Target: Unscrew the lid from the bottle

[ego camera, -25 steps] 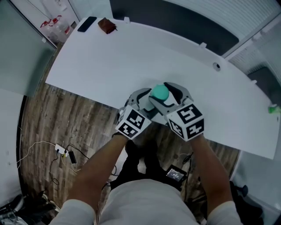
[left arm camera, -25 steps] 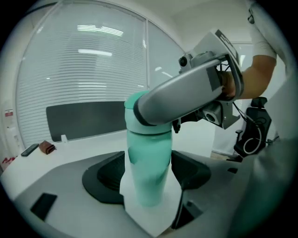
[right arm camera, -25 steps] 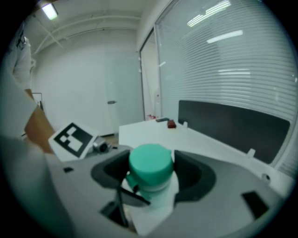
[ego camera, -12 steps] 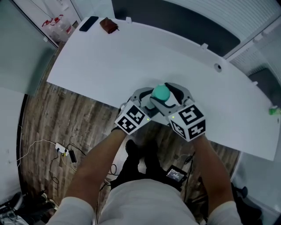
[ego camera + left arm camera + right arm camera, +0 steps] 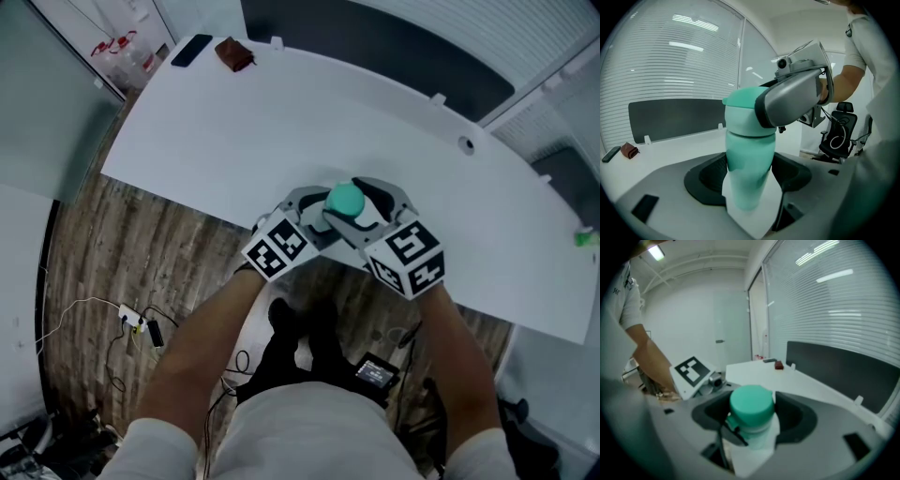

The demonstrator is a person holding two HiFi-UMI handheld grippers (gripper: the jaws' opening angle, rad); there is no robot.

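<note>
A teal bottle [image 5: 747, 164] with a teal lid [image 5: 345, 199] stands upright near the front edge of the white table [image 5: 234, 131], between both grippers. In the left gripper view, my left gripper [image 5: 747, 185] is shut on the bottle's body, low down. From the right, my right gripper [image 5: 752, 420] is shut on the lid [image 5: 751, 405], which fills the gap between its dark pads. The right gripper's grey jaw shows against the lid [image 5: 740, 115] in the left gripper view. In the head view the left gripper [image 5: 309, 220] and the right gripper [image 5: 370, 214] meet around the bottle.
A black phone [image 5: 191, 49] and a small brown thing [image 5: 233, 53] lie at the table's far left corner. A cable hole [image 5: 465, 143] sits in the table at the far right. A power strip [image 5: 131, 322] lies on the wooden floor. An office chair [image 5: 839, 131] stands to the right.
The left gripper's marker cube has turned and shifted slightly to the left, and the right cube has edged to the right. The bottle stays in place.
</note>
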